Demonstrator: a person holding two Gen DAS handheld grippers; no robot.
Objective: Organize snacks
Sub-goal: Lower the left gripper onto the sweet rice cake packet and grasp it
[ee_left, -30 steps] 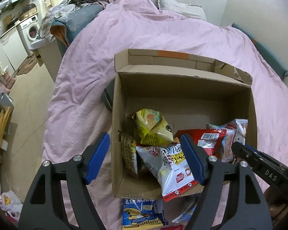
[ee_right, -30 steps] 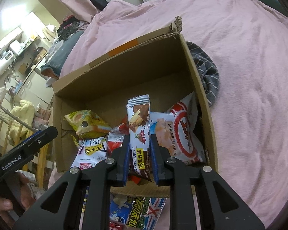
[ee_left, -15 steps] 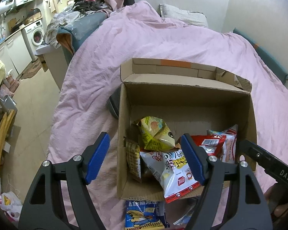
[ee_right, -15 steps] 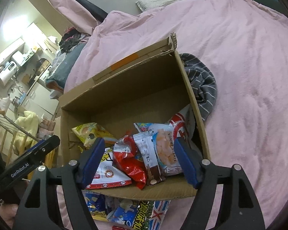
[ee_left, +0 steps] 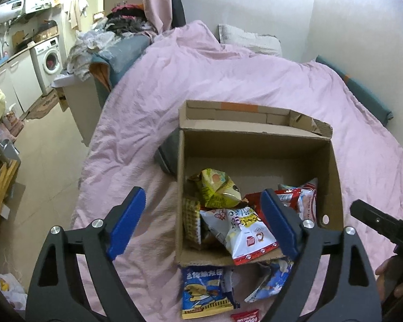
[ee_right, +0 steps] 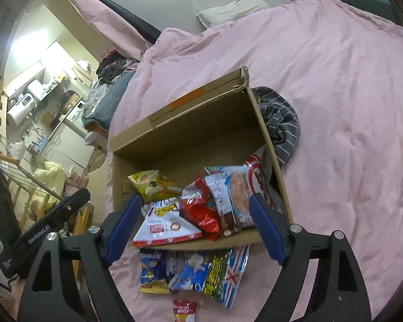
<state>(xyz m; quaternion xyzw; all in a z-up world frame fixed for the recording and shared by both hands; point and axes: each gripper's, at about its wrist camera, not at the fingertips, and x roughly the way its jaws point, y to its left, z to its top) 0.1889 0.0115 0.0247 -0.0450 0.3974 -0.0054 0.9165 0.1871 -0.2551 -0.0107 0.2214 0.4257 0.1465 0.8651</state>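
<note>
Holding both tools over the open brown cardboard box, you are carrying nothing.

- Right gripper: blue-padded fingers standing wide apart, having just been opening; nothing is sitting between them. The brown-and-white chocolate wafer packet is lying just beyond the tips, leaning on the red foil packet and the shrimp-flake bag.
- Left gripper: fingers likewise spread and empty, having just been opening further. The white triangular snack bag with red trim is lying between and beyond its tips, and the crumpled yellow bag is sitting further ahead.
- Still outside, below the fingers on the pink duvet: a blue-and-yellow snack pack, a blue-and-white pack, a green-yellow pack with a flag print and a small red sachet.

Risks, as I judge them:
- The white bag is overhanging the box's near wall; brushing it while you are reaching down could be tipping it back out.
- The loose packs are overlapping, so a wide pinch could be catching two, or only a slippery corner.
- The box is resting on soft bedding; pressing on its near wall could be tilting it and spilling the pile.
- Your two tools are working close together and could be colliding.
</note>
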